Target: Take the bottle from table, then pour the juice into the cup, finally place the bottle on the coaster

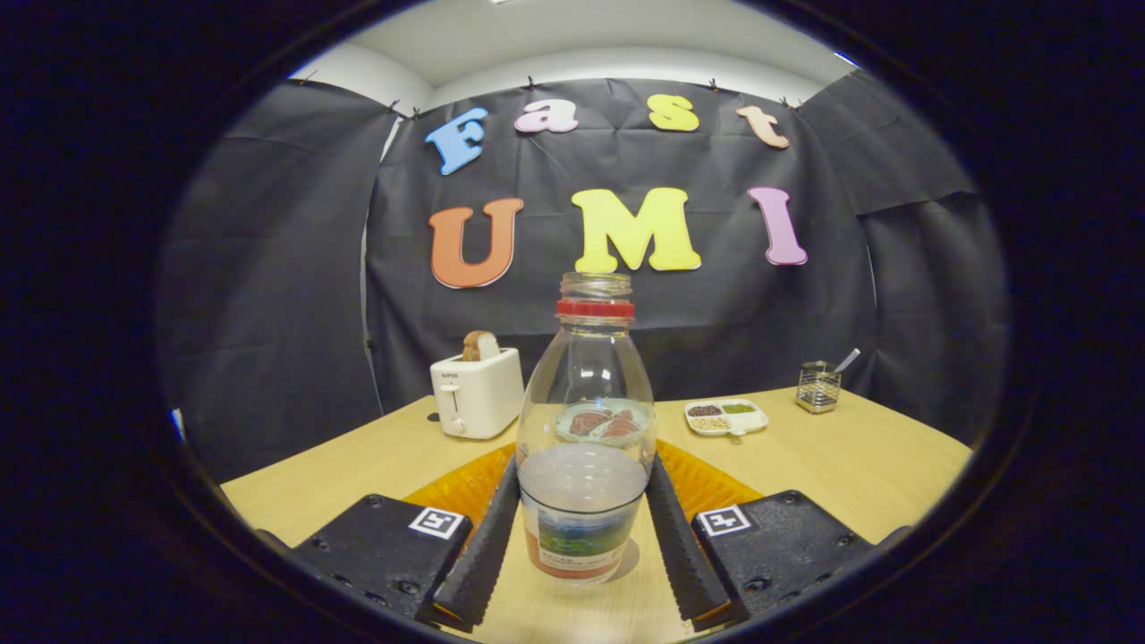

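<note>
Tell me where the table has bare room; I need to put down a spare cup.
Bare wood lies between the toaster and the sectioned snack dish behind the bottle, and again right of the gripper, below the wire holder. It is crowded by the bottle, with both fingers against it over the orange mat.

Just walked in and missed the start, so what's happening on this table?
A handheld gripper has its two fingers on either side of a clear bottle standing upright on the wooden table, seemingly touching its sides. The bottle is uncapped and partly filled. An orange mat lies just beyond; a toaster sits further back.
</note>
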